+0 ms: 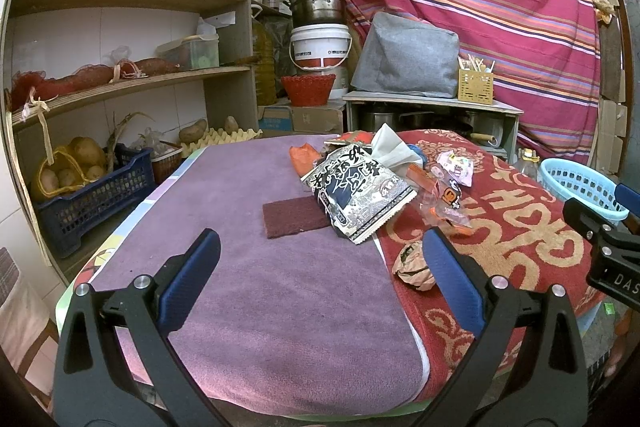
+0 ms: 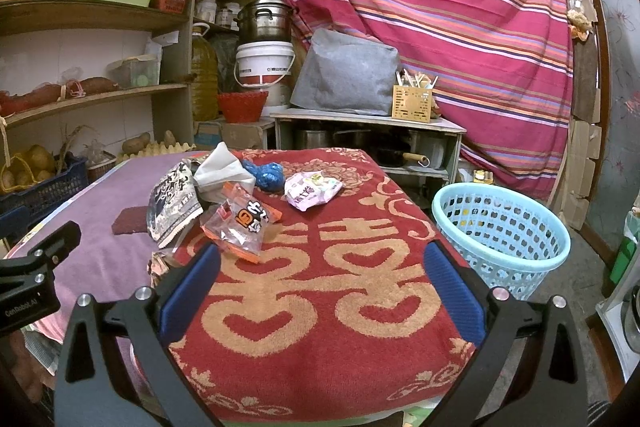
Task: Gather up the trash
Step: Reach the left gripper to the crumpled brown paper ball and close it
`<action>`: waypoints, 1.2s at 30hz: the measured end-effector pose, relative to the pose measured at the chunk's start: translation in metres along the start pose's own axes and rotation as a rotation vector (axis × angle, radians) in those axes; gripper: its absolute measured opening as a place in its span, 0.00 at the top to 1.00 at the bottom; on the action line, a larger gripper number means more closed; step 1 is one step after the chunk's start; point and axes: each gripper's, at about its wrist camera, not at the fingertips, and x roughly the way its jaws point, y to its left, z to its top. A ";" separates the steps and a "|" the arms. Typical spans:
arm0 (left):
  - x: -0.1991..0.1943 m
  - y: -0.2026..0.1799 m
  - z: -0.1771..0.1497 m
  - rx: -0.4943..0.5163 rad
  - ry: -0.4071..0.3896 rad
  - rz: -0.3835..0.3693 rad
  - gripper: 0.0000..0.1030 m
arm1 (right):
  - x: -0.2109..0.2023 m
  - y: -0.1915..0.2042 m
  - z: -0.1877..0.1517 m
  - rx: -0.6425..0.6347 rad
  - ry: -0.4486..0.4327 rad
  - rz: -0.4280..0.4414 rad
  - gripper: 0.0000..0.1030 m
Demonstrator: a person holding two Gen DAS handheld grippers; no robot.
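Red towel (image 2: 320,267) and purple towel (image 1: 248,267) cover the table side by side. Trash is piled where they meet: black-white bag (image 1: 358,195), tissue (image 1: 390,145), orange wrapper (image 2: 240,223), pink packet (image 2: 310,191), blue wad (image 2: 262,173), crumpled brown ball (image 1: 412,263) nearer the grippers. Maroon pad (image 1: 294,217) touches the bag. Blue basket (image 2: 502,231) sits on the floor just right of the table. Left gripper (image 1: 320,259) gapes wide, holds nothing. Right gripper (image 2: 320,267) same, wide apart, nothing between its fingers.

Wrappers (image 2: 240,223) heaped on towels (basket (image 2: 504,247) beside)
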 end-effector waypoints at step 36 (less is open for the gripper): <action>0.031 -0.017 -0.009 0.007 0.096 -0.072 0.05 | 0.023 -0.042 -0.001 0.022 0.022 -0.067 0.04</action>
